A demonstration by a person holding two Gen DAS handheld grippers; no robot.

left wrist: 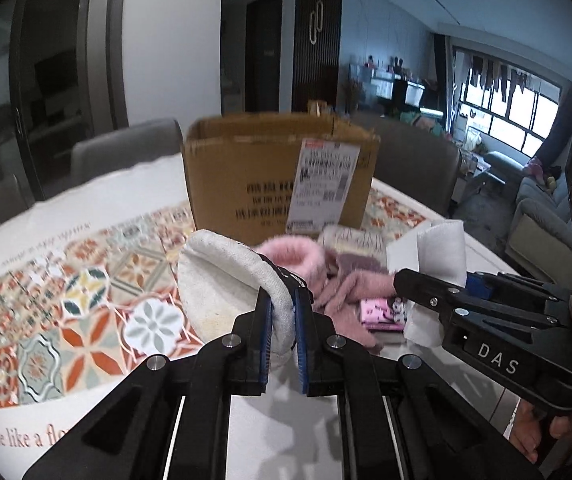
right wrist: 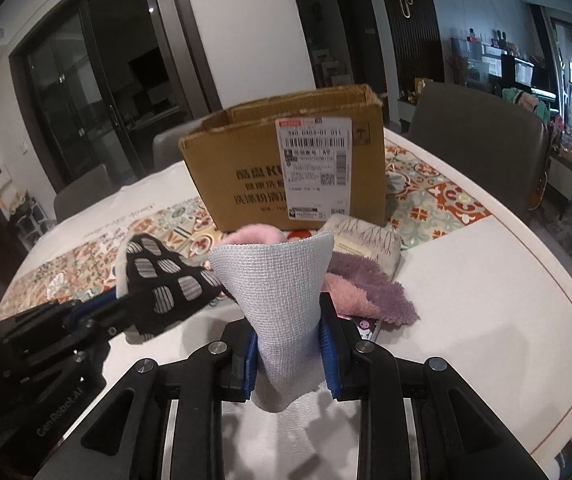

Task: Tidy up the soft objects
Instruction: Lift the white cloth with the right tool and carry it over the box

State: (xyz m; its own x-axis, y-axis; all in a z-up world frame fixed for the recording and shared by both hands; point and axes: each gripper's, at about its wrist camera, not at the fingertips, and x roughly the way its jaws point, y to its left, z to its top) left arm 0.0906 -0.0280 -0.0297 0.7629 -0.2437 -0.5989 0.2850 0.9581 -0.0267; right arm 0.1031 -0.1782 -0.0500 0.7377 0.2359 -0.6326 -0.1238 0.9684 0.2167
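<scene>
We hold both claws clamped above the white worktop (right wrist: 486, 300), each lifting one piece clear of the pile: the left claw (left wrist: 283, 312) grips a cream sock with a black, grey-patched sole (left wrist: 221, 280), and the right claw (right wrist: 288, 344) pinches a white mesh cloth (right wrist: 281, 292). Ahead stands the open brown cardboard box (right wrist: 245, 168) (presumably their destination), its label reading "340 C403-01 011". The right claw's body reads "DAS".

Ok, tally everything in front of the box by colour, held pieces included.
White-and-black mitt, held: 1
White mesh cloth, held: 1
Pink fluffy piece: 1
Purple fluffy cloth: 1
Beige printed pouch: 1
Pink cartoon-print packet: 1
Total: 6
</scene>
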